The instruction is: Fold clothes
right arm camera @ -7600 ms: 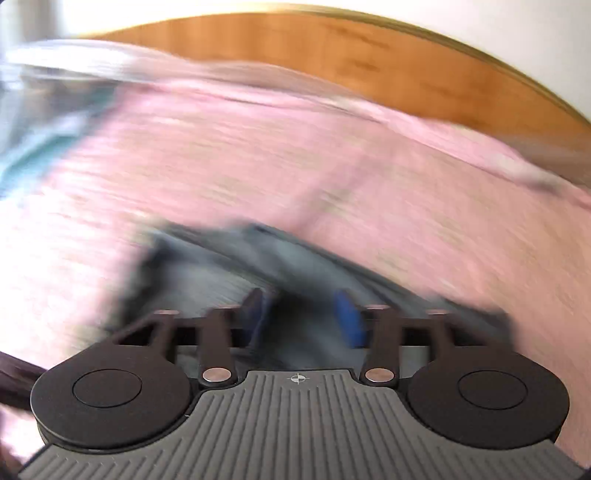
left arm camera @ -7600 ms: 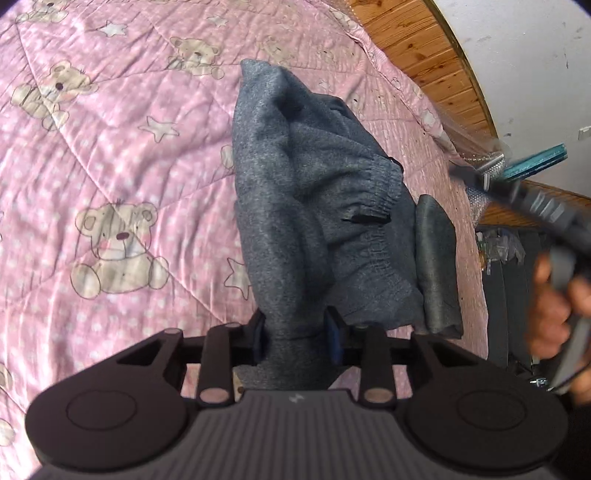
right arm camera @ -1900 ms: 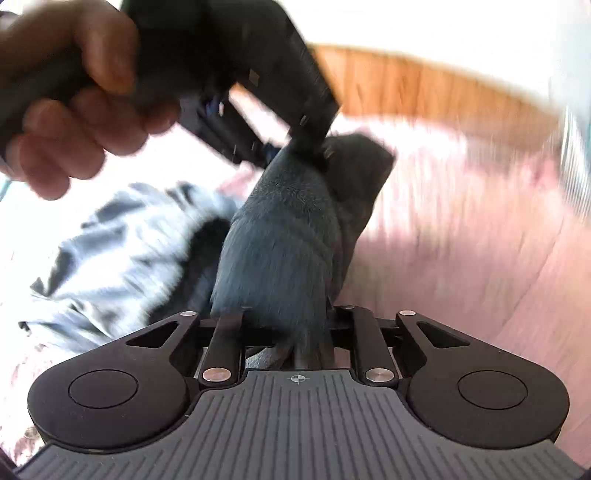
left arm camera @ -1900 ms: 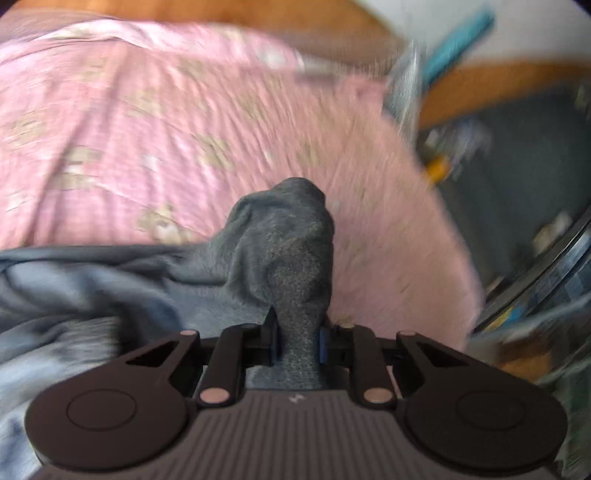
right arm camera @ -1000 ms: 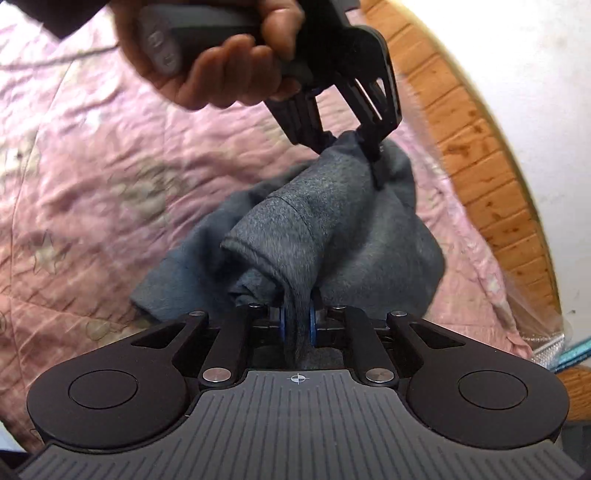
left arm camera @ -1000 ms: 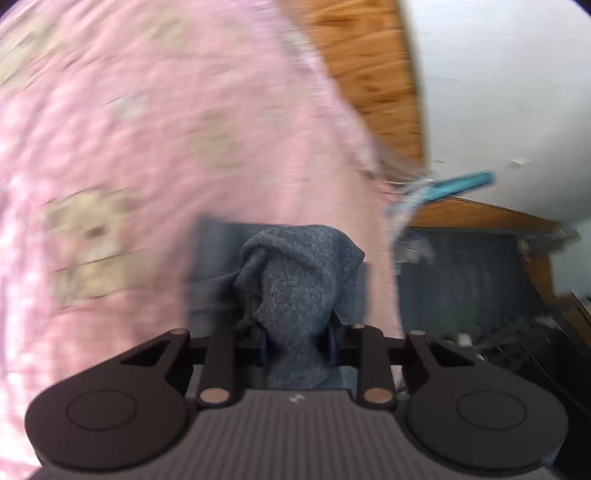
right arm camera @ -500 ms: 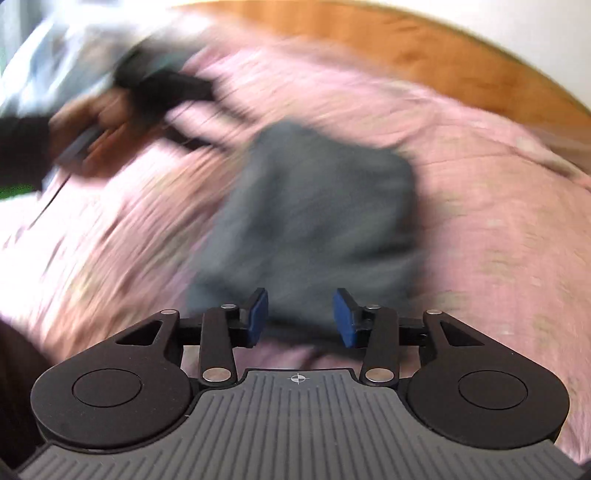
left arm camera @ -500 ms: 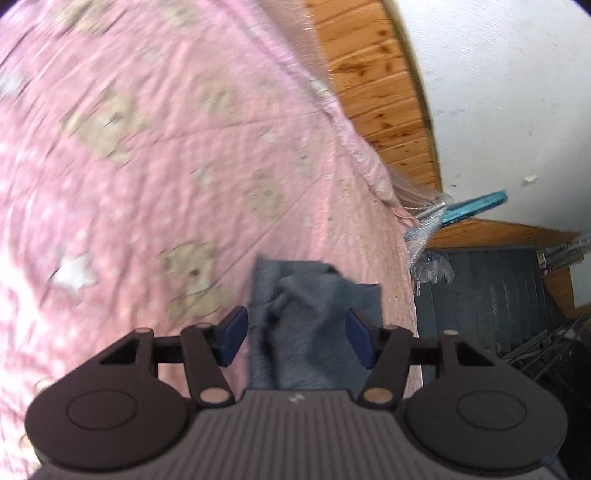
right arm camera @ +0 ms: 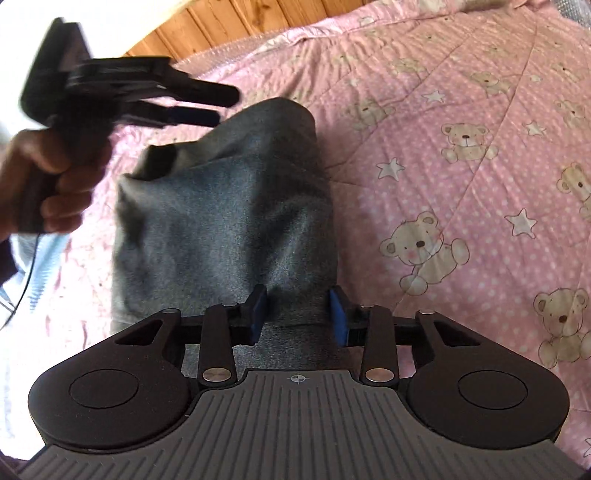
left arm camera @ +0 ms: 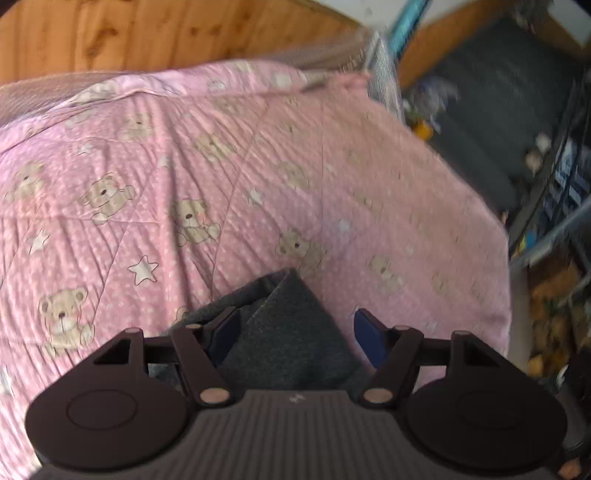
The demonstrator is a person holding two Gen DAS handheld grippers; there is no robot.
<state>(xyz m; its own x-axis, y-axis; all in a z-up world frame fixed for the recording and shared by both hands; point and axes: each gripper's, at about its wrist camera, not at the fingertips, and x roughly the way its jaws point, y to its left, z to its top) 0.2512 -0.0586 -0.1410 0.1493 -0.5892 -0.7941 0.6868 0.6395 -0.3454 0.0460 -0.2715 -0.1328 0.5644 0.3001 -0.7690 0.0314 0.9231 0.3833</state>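
Observation:
A dark grey garment [right arm camera: 229, 206] lies folded on the pink bear-print quilt [right arm camera: 443, 110]. My right gripper [right arm camera: 297, 315] hangs low over the garment's near end. Its jaws are closing with cloth between the blue pads [right arm camera: 338, 317], and I see no pinch. My left gripper [right arm camera: 221, 107], held by a hand [right arm camera: 55, 177], hovers beyond the garment's far left corner. In the left wrist view, the left gripper [left arm camera: 297, 336] is opening wide. A corner of the garment [left arm camera: 288, 325] lies under the gap, clear of both pads.
A wooden headboard [left arm camera: 147, 33] runs along the far side of the quilt [left arm camera: 258, 166]. To the right of the bed edge is dark floor with clutter [left arm camera: 480, 110]. A pale blue-and-white cloth [right arm camera: 40, 266] lies at the left, by the hand.
Both grippers have let go of the grey garment, which now lies flat on the quilt. The left one has lifted away and opened wider. The right one has rolled and narrowed over the near end.

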